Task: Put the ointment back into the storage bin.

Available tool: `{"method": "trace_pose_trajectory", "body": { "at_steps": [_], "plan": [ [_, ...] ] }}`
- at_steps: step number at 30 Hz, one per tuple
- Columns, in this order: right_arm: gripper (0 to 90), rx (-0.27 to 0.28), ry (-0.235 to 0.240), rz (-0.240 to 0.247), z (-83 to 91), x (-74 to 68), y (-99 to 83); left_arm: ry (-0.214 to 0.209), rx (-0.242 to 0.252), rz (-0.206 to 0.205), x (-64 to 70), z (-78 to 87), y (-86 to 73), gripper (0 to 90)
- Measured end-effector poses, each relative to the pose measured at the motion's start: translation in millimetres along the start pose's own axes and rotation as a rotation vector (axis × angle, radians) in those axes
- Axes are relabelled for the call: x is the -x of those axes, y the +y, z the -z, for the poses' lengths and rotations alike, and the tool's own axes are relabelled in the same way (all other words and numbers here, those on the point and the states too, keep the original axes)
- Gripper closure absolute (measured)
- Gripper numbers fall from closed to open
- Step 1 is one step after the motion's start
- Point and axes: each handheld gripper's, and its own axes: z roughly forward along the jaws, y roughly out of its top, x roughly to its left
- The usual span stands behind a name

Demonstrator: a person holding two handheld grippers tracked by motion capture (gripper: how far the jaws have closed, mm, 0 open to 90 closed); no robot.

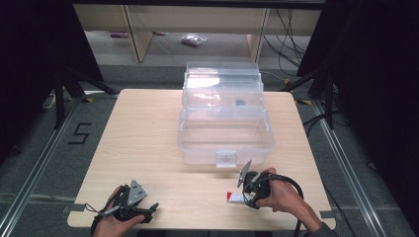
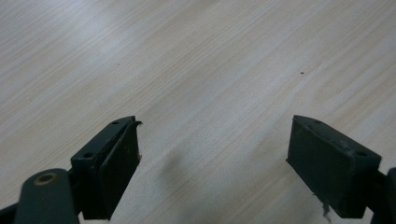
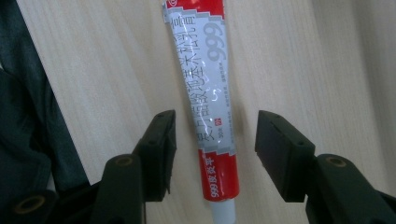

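A red and white tube [image 3: 210,98] with printed characters lies flat on the wooden table [image 1: 148,138]. My right gripper [image 3: 215,144] is open right over it, one jaw on each side of the tube's lower half, neither touching it. In the high view the tube [image 1: 233,198] pokes out to the left of the right gripper [image 1: 249,195] near the table's front edge. My left gripper [image 2: 212,158] is open over bare wood, and in the high view it [image 1: 146,211] rests at the front left corner.
A clear plastic box [image 1: 225,140] with its tiered lid section folded back stands at the middle of the table, its latch facing me. Dark curtains and tripod legs [image 1: 64,89] flank the table. Cables [image 1: 291,39] run on the floor behind.
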Motion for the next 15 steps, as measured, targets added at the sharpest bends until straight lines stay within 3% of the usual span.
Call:
{"method": "trace_pose_trajectory", "body": {
  "at_steps": [2, 4, 9, 12, 13, 15],
  "plan": [
    [50.4, -0.015, 0.005, -0.028, 0.1, -1.5, 1.0, -0.002, -0.003, -0.004, 0.0, 0.2, 0.1, 16.3],
    [51.7, -0.018, 0.006, 0.003, -0.5, 0.0, 3.6, -0.003, -0.005, -0.006, -0.2, 0.4, 0.1, 16.3],
    [55.6, -0.051, 0.011, 0.019, -2.8, 1.3, 7.7, -0.001, 0.000, -0.001, 0.0, 0.1, 0.1, 16.3],
    [57.1, -0.061, 0.020, 0.028, -5.0, 2.0, 8.2, -0.002, -0.003, -0.005, -0.1, 0.2, 0.2, 16.3],
    [57.9, -0.068, 0.014, 0.008, -5.5, 0.6, 7.8, -0.002, -0.003, -0.005, -0.1, 0.2, 0.2, 16.3],
    [59.5, -0.070, 0.022, 0.041, -6.6, 1.9, 8.8, -0.006, -0.004, -0.005, 0.0, 0.4, 0.2, 16.3]
  ]
}}
